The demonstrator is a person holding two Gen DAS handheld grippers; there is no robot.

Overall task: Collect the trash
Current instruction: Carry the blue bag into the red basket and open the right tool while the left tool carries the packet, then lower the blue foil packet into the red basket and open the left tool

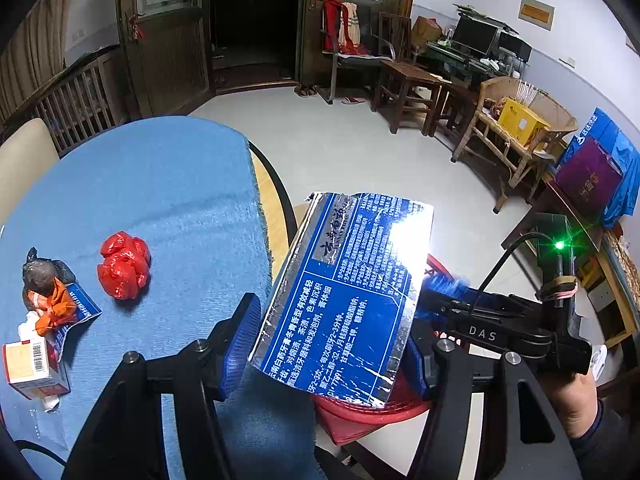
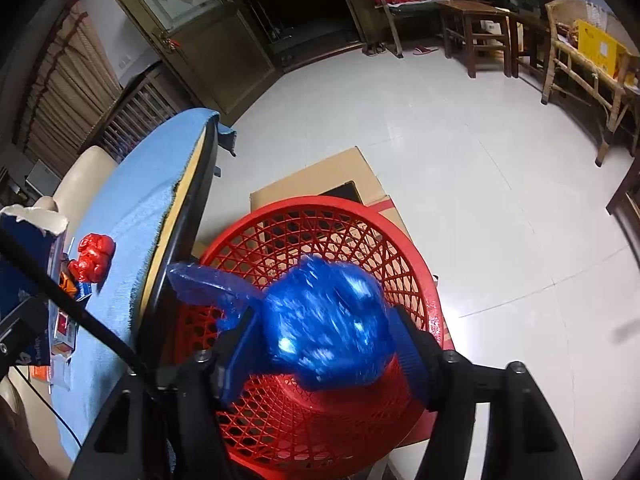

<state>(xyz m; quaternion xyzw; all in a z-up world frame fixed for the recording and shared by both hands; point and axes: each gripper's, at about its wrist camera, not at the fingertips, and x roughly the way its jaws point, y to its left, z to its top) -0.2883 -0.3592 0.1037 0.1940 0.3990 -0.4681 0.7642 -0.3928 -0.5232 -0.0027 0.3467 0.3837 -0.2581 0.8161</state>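
Left gripper (image 1: 332, 344): its blue-padded fingers (image 1: 240, 344) clamped a flattened blue-and-silver toothpaste carton (image 1: 344, 296), held tilted past the table's edge and above the red basket (image 1: 360, 408). Right gripper (image 2: 324, 348): fingers (image 2: 408, 364) pressed against either side of a crumpled blue plastic bag (image 2: 324, 320), held over the open mouth of the red lattice basket (image 2: 304, 224), which sat on a cardboard box (image 2: 320, 176) on the pale tiled floor (image 2: 460, 168), just beside the table. On the blue tablecloth (image 1: 160, 184) lay a crumpled red plastic bag (image 1: 124, 266); near it, a heap of black and orange wrappers (image 1: 48, 288) and a small white-and-red carton (image 1: 34, 364).
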